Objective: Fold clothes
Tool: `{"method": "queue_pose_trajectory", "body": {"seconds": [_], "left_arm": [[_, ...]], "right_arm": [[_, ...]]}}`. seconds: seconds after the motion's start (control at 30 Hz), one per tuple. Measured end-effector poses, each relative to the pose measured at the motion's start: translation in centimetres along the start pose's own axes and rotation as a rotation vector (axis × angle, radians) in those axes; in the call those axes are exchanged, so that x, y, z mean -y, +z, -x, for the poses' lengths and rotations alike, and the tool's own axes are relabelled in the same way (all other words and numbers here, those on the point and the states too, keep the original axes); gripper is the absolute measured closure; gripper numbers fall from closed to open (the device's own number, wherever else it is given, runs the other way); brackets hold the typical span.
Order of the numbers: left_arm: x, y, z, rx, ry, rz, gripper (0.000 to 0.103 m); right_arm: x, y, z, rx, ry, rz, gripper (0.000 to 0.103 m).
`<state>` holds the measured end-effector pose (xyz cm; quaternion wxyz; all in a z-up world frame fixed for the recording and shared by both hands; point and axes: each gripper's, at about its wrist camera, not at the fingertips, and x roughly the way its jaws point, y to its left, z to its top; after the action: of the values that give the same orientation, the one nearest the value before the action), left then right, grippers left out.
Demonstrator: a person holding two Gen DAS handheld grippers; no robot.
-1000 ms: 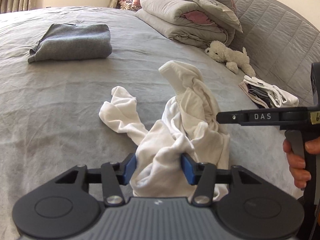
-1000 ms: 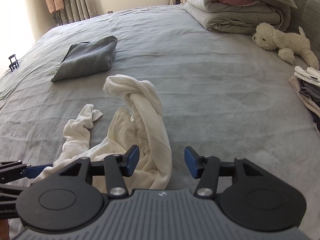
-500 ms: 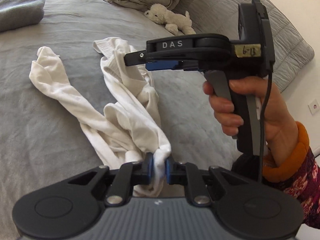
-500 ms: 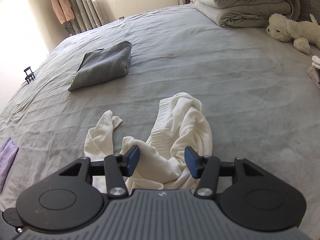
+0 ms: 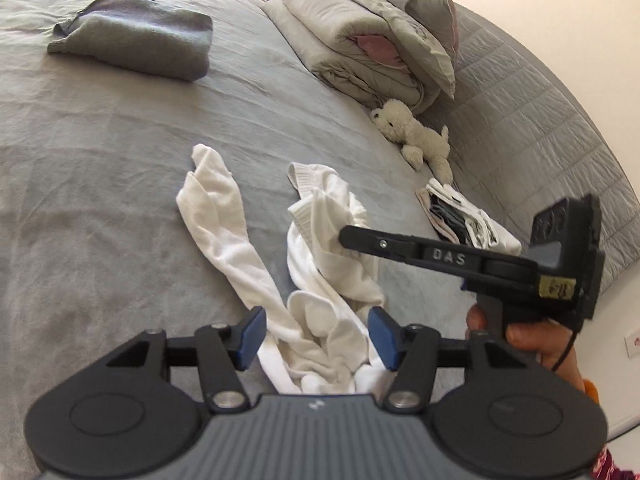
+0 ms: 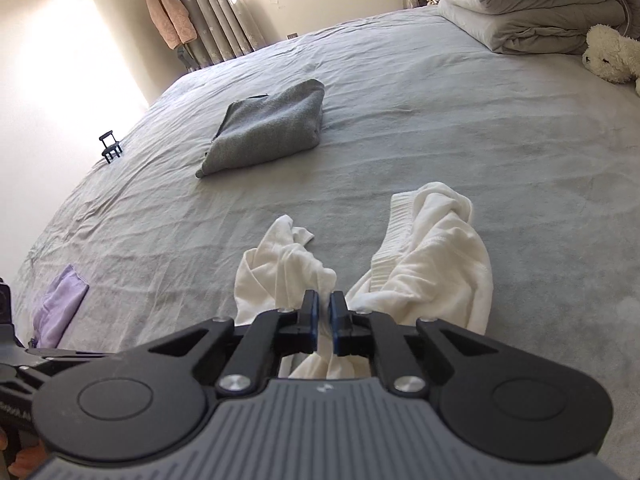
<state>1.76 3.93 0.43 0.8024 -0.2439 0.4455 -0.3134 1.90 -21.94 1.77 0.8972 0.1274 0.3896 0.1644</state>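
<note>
Nearest, the left hand-held gripper (image 5: 316, 334) stands with its jaws apart, having just been opening; bunched white cloth lies between the pads untouched, seemingly let go so the other side can take over. The right hand-held gripper (image 6: 324, 316) has just been closing and now pinches a fold of the white garment (image 6: 424, 256), probably to lift and shake it out. Both point downward at the bed (image 6: 480, 128), the right held by a person's hand (image 5: 528, 334). The garment lies crumpled mid-bed. Farther off sits a folded grey garment (image 6: 268, 128), apparently finished.
</note>
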Motion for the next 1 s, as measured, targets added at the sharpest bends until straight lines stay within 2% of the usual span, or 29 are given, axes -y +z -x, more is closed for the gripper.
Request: {"method": "queue_pose_trajectory", "body": {"seconds": [0.07,0.13,0.27,0.4,0.63,0.73,0.8,0.87,0.93,1.0], "left_arm": [[-1.1,0.4,0.5,0.045,-0.017,0.087,0.040],[-2.4,0.5,1.0,0.092,-0.076,0.189,0.039],[-3.9,0.3,1.2,0.133,-0.154,0.330,0.039],[-4.6,-0.1,0.9,0.143,-0.180,0.410,0.039],[-5.2,-0.3,0.2,0.142,-0.199,0.473,0.041],[-5.4,-0.5,0.1,0.140,-0.190,0.486,0.048],[-5.7,-0.7,0.0,0.136,-0.169,0.492,0.057],[-6.0,-0.7,-0.1,0.125,-0.143,0.490,0.072],[-6.0,-0.8,-0.2,0.123,-0.103,0.479,0.078],[-5.9,-0.9,-0.1,0.130,-0.068,0.470,0.080]], "right_arm": [[-0.5,0.1,0.4,0.018,0.055,-0.004,0.095],[-0.9,0.2,0.7,0.024,0.107,-0.006,0.095],[-2.1,0.0,0.8,0.018,0.192,0.006,0.095],[-3.2,-0.2,0.6,0.004,0.218,0.046,0.095],[-4.1,-0.9,0.2,-0.033,0.241,0.094,0.095],[-4.7,-1.3,0.0,-0.056,0.259,0.132,0.095],[-5.3,-1.7,-0.1,-0.073,0.271,0.161,0.095],[-5.7,-2.0,-0.3,-0.086,0.262,0.191,0.095],[-5.8,-2.1,-0.5,-0.098,0.251,0.210,0.094],[-5.7,-2.1,-0.6,-0.103,0.240,0.215,0.090]]}}
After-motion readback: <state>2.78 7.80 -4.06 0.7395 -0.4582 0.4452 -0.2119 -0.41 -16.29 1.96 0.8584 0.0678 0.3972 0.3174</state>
